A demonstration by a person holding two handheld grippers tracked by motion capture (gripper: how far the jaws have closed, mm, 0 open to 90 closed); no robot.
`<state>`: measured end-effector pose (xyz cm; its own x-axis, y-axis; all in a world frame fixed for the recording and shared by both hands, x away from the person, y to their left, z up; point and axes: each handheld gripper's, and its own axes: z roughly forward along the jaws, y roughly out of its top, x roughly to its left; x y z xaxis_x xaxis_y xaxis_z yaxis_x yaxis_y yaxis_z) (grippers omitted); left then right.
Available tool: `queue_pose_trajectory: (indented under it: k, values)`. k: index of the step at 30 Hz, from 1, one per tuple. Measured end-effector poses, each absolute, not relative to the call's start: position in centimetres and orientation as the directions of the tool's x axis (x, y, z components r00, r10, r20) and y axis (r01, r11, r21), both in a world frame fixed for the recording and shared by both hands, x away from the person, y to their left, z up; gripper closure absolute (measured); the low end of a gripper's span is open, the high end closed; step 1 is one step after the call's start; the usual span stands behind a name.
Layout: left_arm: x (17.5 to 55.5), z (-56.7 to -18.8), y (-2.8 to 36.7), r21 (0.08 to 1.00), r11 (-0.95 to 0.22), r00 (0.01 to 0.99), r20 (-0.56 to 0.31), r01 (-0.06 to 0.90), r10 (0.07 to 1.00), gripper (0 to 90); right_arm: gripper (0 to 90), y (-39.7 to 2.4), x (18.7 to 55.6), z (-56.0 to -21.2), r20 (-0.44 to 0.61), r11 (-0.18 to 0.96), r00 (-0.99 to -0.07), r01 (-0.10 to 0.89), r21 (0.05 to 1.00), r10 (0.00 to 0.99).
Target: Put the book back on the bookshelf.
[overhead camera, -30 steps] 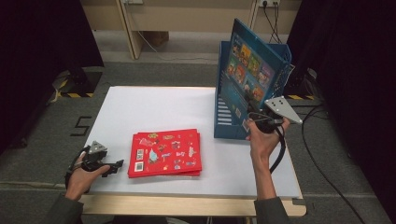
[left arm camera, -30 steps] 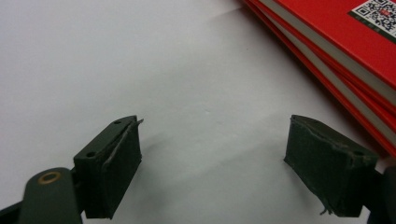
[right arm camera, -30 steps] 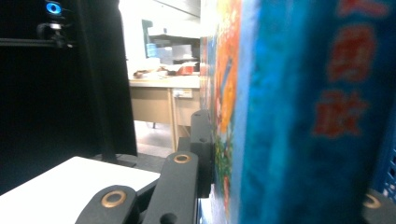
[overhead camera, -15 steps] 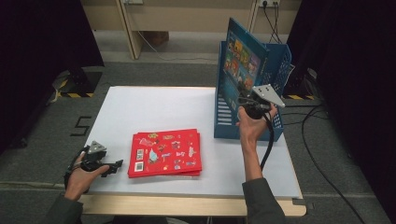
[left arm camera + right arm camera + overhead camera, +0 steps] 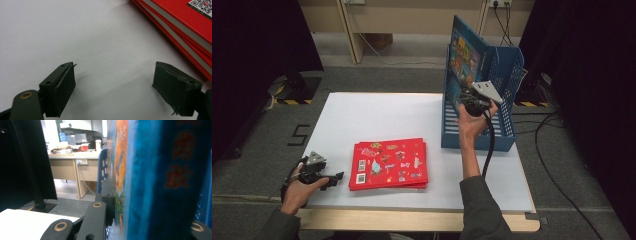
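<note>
A blue picture book (image 5: 466, 56) stands upright at the left side of a blue file rack (image 5: 508, 102) on the table's far right. My right gripper (image 5: 468, 103) is shut on its lower edge; in the right gripper view the book (image 5: 150, 182) sits between the jaws of that gripper (image 5: 153, 216). A stack of red books (image 5: 389, 162) lies flat near the table's front. To its left my left gripper (image 5: 335, 178) rests low over the table. Its jaws (image 5: 113, 92) are open with nothing between them, and the red books' (image 5: 180, 22) edge lies just beyond.
The white table (image 5: 377, 115) has bare surface behind and to the left of the red stack. A black cable (image 5: 488, 145) hangs from the right gripper across the table's right side. Dark curtains flank both sides, and desks stand beyond the far edge.
My right hand has carried the blue book to the left and a little farther away, along the rack. The left gripper and the red stack have not moved.
</note>
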<state>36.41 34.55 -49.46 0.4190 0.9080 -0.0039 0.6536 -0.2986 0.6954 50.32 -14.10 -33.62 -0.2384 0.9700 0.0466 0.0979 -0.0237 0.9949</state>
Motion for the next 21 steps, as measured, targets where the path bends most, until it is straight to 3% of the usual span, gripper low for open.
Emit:
queue_pose_trajectory:
  k: [14,21]
  values:
    - [36.2,-49.5,34.6,0.695,-0.292,0.412,-0.005,0.656,0.911,17.3,82.2,-12.5,52.5,-35.2,0.01,0.011,-0.176,0.117,0.993,0.984]
    - [36.2,-49.5,34.6,0.692,-0.301,0.419,-0.002,0.656,0.908,17.3,81.8,-11.5,53.0,-37.2,0.041,-0.022,-0.146,0.132,0.991,0.988]
